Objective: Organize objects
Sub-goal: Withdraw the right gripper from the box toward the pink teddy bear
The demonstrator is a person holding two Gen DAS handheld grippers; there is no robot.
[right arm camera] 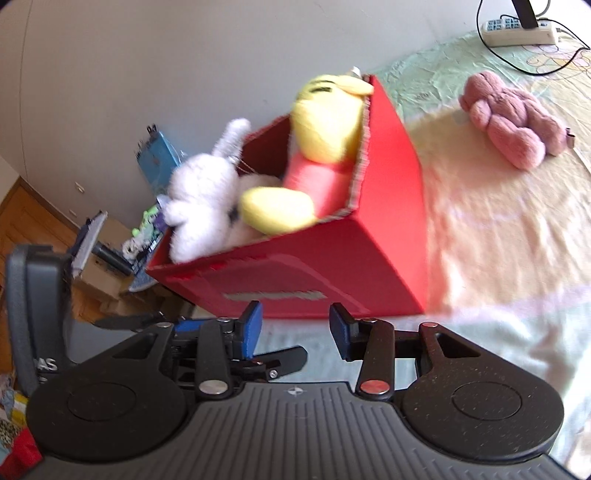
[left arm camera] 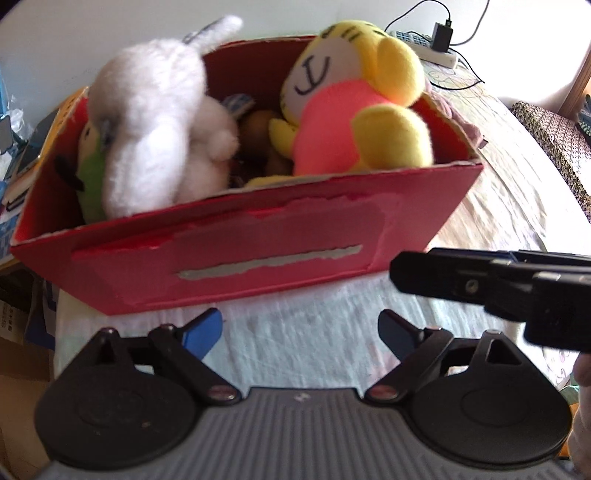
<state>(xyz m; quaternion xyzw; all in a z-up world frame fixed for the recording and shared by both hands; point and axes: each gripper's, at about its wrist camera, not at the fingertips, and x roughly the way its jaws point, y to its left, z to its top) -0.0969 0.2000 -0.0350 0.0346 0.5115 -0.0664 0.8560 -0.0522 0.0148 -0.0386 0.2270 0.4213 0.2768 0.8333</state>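
A red cardboard box [left arm camera: 236, 258] [right arm camera: 369, 254] stands on the bed, full of plush toys. A white rabbit [left arm camera: 147, 133] [right arm camera: 203, 199] leans at its left, and a yellow toy in a pink shirt [left arm camera: 354, 99] [right arm camera: 321, 147] sits at its right. Smaller toys lie half hidden under them. A pink plush toy [right arm camera: 513, 125] lies on the bedspread right of the box. My left gripper [left arm camera: 299, 334] stands open in front of the box with nothing between its blue pads. My right gripper [right arm camera: 295, 330] is open too, also empty, close beside the left one.
A white power strip [right arm camera: 517, 27] [left arm camera: 424, 44] with a charger and cables rests at the bed's far edge. Cardboard boxes, books and clutter [right arm camera: 122, 251] stand on the floor left of the bed. A patterned cushion [left arm camera: 554, 147] lies at the right.
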